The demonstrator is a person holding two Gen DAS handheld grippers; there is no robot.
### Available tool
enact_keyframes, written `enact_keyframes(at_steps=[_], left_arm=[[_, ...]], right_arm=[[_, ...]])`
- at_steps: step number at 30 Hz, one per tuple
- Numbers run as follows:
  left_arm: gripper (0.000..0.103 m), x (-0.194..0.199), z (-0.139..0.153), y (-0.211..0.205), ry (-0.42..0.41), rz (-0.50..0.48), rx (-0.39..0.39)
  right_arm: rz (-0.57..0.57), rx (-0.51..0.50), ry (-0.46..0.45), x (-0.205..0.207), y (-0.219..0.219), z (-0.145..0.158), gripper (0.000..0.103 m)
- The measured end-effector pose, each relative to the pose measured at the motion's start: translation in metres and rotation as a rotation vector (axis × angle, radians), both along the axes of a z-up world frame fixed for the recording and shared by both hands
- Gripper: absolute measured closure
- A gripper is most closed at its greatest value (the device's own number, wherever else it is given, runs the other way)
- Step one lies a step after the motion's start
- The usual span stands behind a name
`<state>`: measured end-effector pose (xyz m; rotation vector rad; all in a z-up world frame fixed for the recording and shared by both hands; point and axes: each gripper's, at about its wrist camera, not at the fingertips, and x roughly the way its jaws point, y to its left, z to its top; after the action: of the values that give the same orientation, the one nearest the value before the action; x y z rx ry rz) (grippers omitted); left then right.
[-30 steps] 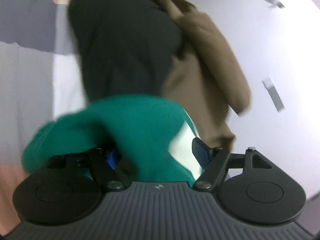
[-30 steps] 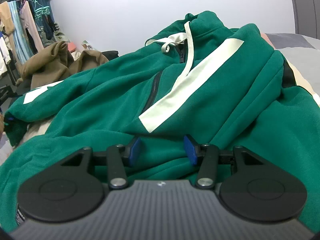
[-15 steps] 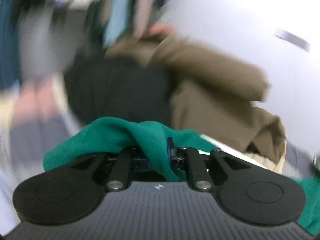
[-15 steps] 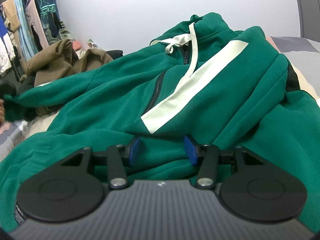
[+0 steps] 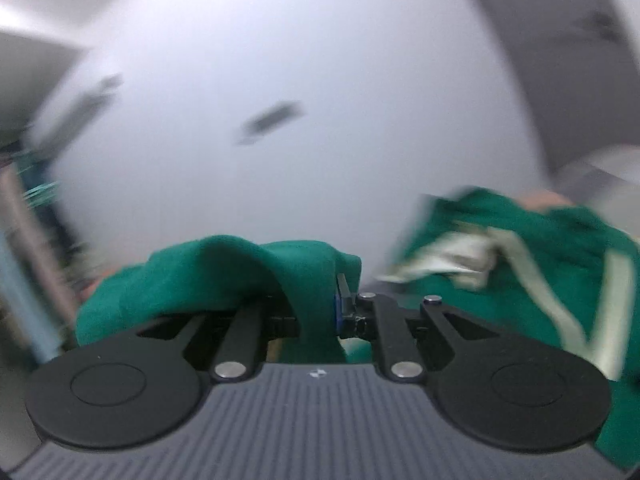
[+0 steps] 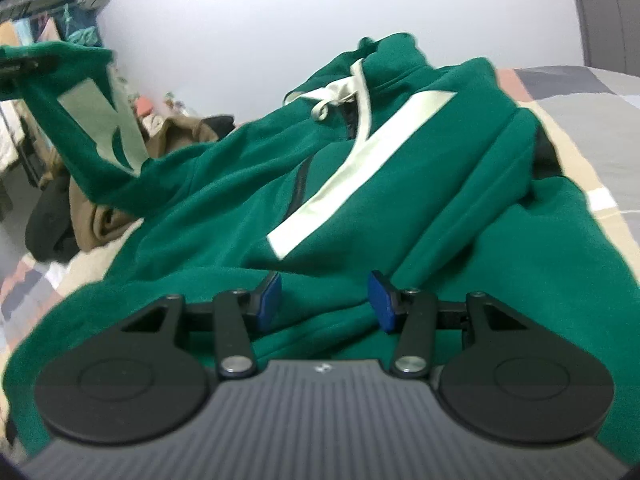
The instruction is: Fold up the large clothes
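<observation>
Left wrist view: the left gripper (image 5: 320,312) has its jaws pressed together on a fold of green fabric, the sleeve (image 5: 256,276) of the green hoodie (image 6: 360,216); the cloth bunches over the fingers and drapes to the left. The jaws have just been closing, and the sleeve is between them. Beyond, the picture is blurred: a pale wall (image 5: 304,80) fills most of it, and the hoodie's body with its cream stripes lies low at the right.

In the right wrist view, the right gripper (image 6: 325,298) has its two blue pads (image 6: 269,294) spread apart, low over the hem area of the hoodie; green cloth lies between and under them, but the pads do not press it. Whether they touch the cloth I cannot tell.

There is one hoodie, dark green, with a zip at the front, one cream drawstring at the neck and a broad cream stripe running diagonally across the chest. It lies spread on a bed (image 6: 592,92) covered in grey, beige and pink patches. Its one sleeve is lifted at the far left, carrying cream markings, its cuff end reaching a dark object at the frame's edge.

Behind the raised sleeve sit a brown garment (image 6: 176,132) and a black garment (image 6: 48,228), heaped together. Hanging clothes (image 6: 24,36) show at the far left.
</observation>
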<state>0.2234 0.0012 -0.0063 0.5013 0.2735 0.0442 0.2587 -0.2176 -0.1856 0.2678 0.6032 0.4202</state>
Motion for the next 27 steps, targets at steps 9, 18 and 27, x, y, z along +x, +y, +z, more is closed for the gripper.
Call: enact_keyframes(at_steps=[9,18,27], left_arm=[[0.087,-0.053,-0.131,-0.117,0.362,-0.210,-0.068],[0.047,-0.056,-0.134,-0.092,0.515,-0.173,-0.317],[0.022,-0.110,-0.080,-0.045,0.504,-0.178,-0.630]], right_arm=[[-0.112,0.071,0.019,-0.003,-0.045,0.002,0.050],[-0.065,0.020,-0.044,-0.012,-0.036,0.005,0.050],[-0.030,0.011,-0.120,-0.026,-0.024,0.018,0.050]])
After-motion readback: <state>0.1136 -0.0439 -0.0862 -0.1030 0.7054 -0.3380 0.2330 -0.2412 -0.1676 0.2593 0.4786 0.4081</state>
